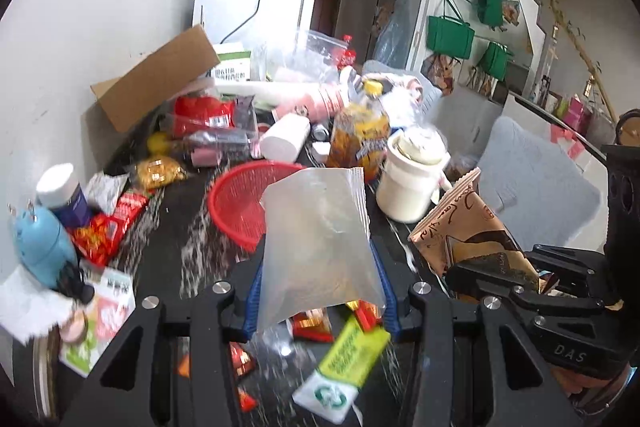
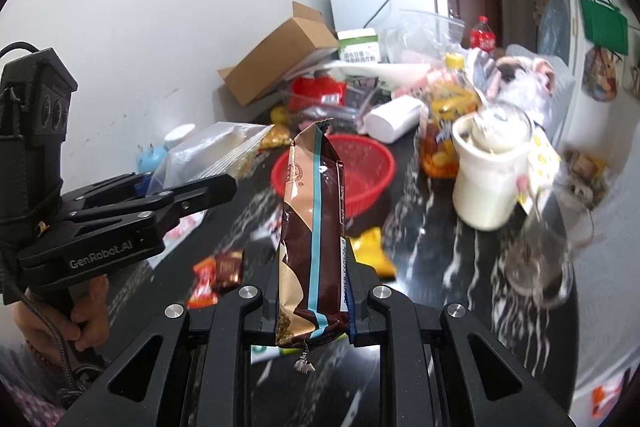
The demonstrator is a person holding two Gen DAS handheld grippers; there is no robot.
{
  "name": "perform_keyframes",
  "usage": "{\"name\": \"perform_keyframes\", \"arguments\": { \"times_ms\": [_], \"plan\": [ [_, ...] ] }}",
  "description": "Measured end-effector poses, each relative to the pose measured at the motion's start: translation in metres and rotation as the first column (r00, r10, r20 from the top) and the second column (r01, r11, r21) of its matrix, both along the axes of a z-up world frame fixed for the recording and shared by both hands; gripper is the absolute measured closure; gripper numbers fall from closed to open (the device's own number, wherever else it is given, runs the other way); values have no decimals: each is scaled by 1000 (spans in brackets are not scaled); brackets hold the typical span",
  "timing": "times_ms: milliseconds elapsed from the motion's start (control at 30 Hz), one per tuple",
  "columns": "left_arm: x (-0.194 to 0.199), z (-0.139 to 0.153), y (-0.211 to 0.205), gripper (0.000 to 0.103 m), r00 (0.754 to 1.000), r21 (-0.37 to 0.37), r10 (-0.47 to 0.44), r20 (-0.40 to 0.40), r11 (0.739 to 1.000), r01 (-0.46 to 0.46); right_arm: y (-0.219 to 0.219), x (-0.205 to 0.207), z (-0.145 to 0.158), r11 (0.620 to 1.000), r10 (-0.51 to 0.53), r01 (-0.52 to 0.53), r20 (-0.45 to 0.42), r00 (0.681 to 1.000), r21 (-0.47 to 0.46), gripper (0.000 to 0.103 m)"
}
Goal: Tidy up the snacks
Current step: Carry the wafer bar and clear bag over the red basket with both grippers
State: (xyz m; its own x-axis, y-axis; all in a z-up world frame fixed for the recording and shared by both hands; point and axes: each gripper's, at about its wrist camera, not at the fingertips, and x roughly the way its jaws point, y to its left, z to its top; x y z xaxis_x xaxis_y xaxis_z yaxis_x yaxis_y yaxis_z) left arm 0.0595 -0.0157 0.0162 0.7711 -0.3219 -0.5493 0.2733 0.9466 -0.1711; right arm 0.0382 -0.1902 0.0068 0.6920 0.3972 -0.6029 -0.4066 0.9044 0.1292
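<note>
A: Left wrist view, entry one. One left gripper (image 1: 320, 291), jaws clamped on one translucent pouch (image 1: 320, 239), lower centre. One red basket (image 1: 250, 203) behind it, centre. One green-and-white packet (image 1: 348, 367) on the black tabletop (image 1: 168, 251), bottom centre. Risk?

B: Probably slippage: the pouch is slick and held by its lower end only.

A: Right wrist view, entry two. One right gripper (image 2: 314, 311), jaws closed on one brown snack bar (image 2: 312, 227), standing upright, centre. One white jar (image 2: 490, 173), centre right.

B: Risk, as judged: the tall bar could knock the jar beside the basket's path, or tip out.
</note>
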Motion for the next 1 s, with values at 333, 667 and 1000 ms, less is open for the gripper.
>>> {"name": "perform_keyframes", "arguments": {
  "times_ms": [333,667,1000],
  "plan": [
    [67,14,6,57,998,4,41,55,999,-41,17,66,18,999,28,-27,22,999,-21,82],
    [129,7,-1,57,998,34,43,51,998,-45,23,134,14,1000,22,-22,16,1000,4,82],
    [187,-22,-3,57,996,72,89,-14,994,-87,28,194,-11,1000,13,-14,-31,999,-19,82]
  ]
}}
